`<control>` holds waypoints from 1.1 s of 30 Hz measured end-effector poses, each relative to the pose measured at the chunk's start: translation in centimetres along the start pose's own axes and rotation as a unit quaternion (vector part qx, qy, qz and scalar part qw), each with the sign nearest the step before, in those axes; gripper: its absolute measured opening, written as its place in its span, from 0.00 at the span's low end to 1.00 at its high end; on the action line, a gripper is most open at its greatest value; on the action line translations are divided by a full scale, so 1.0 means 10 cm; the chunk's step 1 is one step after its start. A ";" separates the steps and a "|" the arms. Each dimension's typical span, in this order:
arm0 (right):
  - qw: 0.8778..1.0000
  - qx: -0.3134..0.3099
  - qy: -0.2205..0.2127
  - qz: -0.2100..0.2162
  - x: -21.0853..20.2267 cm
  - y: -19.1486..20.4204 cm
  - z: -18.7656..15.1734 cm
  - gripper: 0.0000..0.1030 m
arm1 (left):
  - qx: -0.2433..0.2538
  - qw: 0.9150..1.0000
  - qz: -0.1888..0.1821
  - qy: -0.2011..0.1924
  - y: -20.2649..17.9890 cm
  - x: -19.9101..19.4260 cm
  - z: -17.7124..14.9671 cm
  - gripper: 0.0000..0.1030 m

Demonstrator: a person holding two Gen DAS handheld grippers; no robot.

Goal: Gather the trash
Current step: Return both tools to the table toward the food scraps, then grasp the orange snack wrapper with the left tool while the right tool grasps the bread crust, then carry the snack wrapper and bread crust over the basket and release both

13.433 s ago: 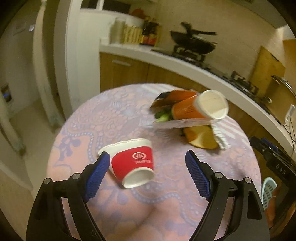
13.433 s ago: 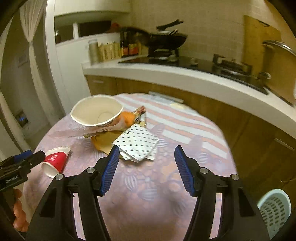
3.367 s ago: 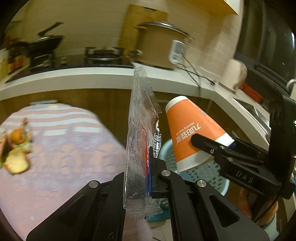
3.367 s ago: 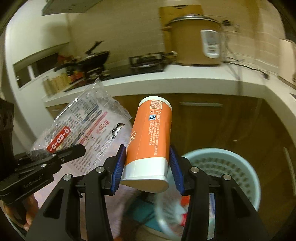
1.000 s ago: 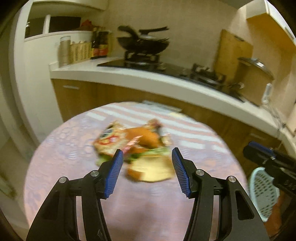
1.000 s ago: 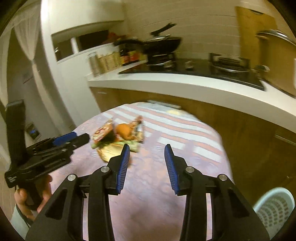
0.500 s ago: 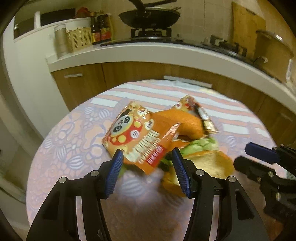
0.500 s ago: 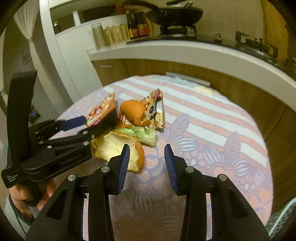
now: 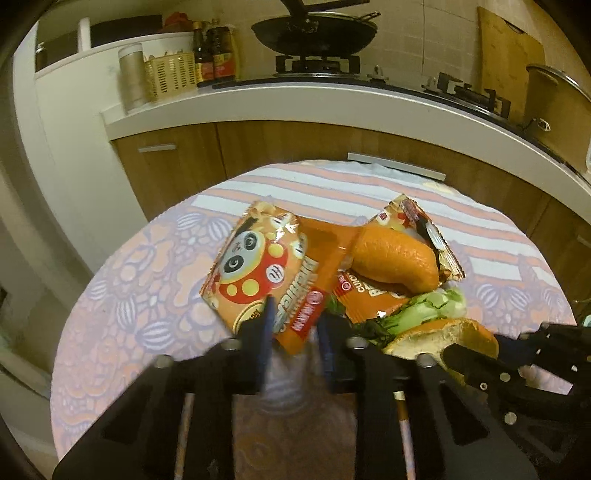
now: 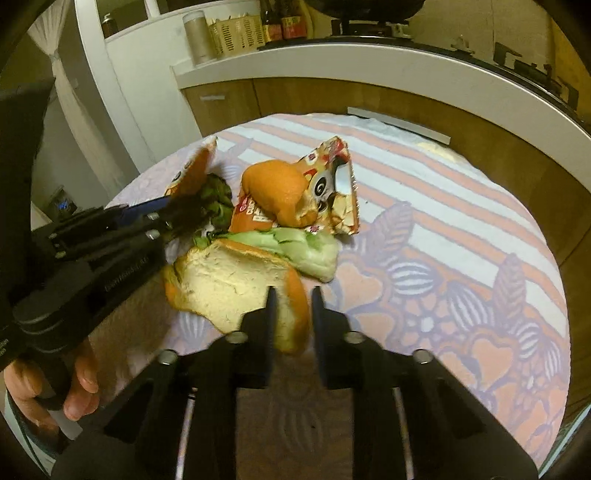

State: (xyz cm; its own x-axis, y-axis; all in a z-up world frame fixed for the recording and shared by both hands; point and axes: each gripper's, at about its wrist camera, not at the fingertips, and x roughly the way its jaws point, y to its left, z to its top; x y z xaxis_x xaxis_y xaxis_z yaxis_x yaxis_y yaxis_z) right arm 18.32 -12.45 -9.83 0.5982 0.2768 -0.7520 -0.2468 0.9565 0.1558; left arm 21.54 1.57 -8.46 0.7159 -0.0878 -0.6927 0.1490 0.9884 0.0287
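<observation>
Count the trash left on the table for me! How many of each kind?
Snack wrappers: 2 (panda one, torn one)
Orange peels: 2 (curled one, big flat one)
Lettuce: 1
Total: 5

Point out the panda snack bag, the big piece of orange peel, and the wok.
panda snack bag (image 9: 255, 273), left wrist view, printed front.
big orange peel (image 10: 229, 288), right wrist view, white pith.
wok (image 9: 314, 33), left wrist view, dark bowl.
</observation>
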 end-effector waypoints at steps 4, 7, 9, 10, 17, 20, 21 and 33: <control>1.000 -0.004 -0.018 0.005 -0.09 0.02 -0.02 0.06 | -0.009 1.000 -0.005 -0.012 0.04 -0.05 0.01 0.05; 1.000 0.000 -0.029 0.010 -0.19 0.00 -0.04 0.05 | -0.032 0.999 -0.025 -0.035 0.14 -0.23 0.00 0.00; 0.999 -0.003 -0.040 0.002 -0.30 0.00 -0.06 0.05 | -0.046 0.997 -0.047 -0.050 0.20 -0.36 0.01 0.00; 0.999 -0.003 -0.046 0.001 -0.36 0.01 -0.07 0.05 | -0.051 0.995 -0.057 -0.059 0.23 -0.45 0.00 0.00; 0.995 -0.002 -0.096 -0.007 -0.89 -0.01 -0.11 0.05 | -0.056 0.988 -0.104 -0.102 0.16 -0.92 0.02 0.00; 0.993 0.005 -0.115 -0.015 -1.13 -0.08 -0.16 0.05 | -0.058 0.984 -0.126 -0.114 0.07 -1.09 0.03 0.00; 0.993 0.009 -0.120 -0.017 -1.21 -0.10 -0.18 0.05 | -0.057 0.982 -0.133 -0.118 0.05 -1.15 0.02 0.00; 0.980 0.071 -0.164 -0.086 -2.12 -0.72 -0.66 0.05 | -0.015 0.967 -0.218 -0.132 -0.74 -1.57 -0.03 0.00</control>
State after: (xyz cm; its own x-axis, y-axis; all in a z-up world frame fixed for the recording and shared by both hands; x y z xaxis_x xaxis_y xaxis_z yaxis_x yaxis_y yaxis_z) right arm 2.39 -25.79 0.72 0.8405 0.1025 -0.5320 -0.0263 0.9885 0.1490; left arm 9.02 -4.28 2.02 0.7397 -0.5209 -0.4262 0.4585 0.8535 -0.2475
